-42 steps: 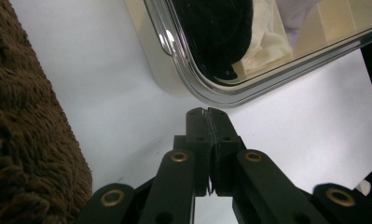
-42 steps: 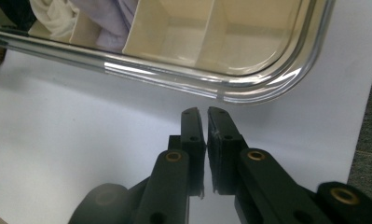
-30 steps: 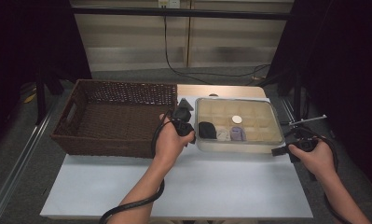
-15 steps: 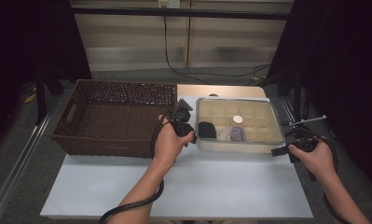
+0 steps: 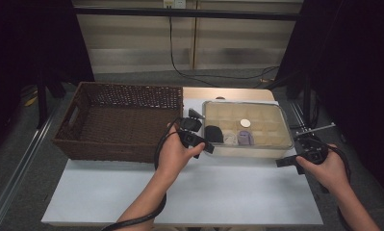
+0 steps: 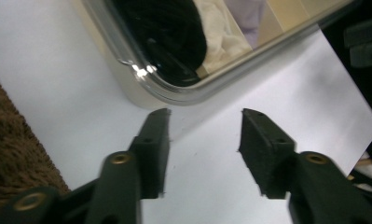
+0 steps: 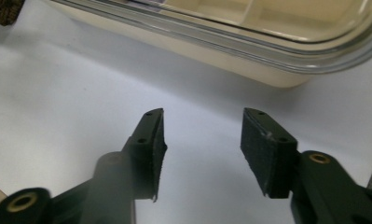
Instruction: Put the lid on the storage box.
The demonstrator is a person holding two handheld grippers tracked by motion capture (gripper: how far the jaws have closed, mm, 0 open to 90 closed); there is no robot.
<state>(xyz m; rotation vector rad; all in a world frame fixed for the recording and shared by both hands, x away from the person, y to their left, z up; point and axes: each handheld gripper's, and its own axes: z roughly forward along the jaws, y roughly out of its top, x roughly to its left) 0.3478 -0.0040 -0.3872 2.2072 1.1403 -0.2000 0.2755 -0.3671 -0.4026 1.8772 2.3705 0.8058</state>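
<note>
A cream compartment box (image 5: 281,139) with a clear lid lies on the white table (image 5: 228,192). Through the lid I see a black item (image 5: 213,133), a cream one (image 5: 229,138), a purple one (image 5: 244,137) and a round white disc (image 5: 245,123). My left gripper (image 5: 208,146) is at the box's near left corner (image 6: 141,93). Its jaws have just been opening and the gripper (image 6: 204,116) is open over bare table. My right gripper (image 5: 282,162) sits off the near right corner, its jaws also just opened; the gripper (image 7: 202,116) is open and holds nothing, with the box wall (image 7: 230,58) ahead.
A dark brown wicker basket (image 5: 83,149) with nothing in it stands left of the box, its weave (image 6: 11,154) close beside the left gripper. White tabletop stretches in front of both hands. Cables trail from each gripper; a floor cable (image 5: 218,76) lies beyond the table.
</note>
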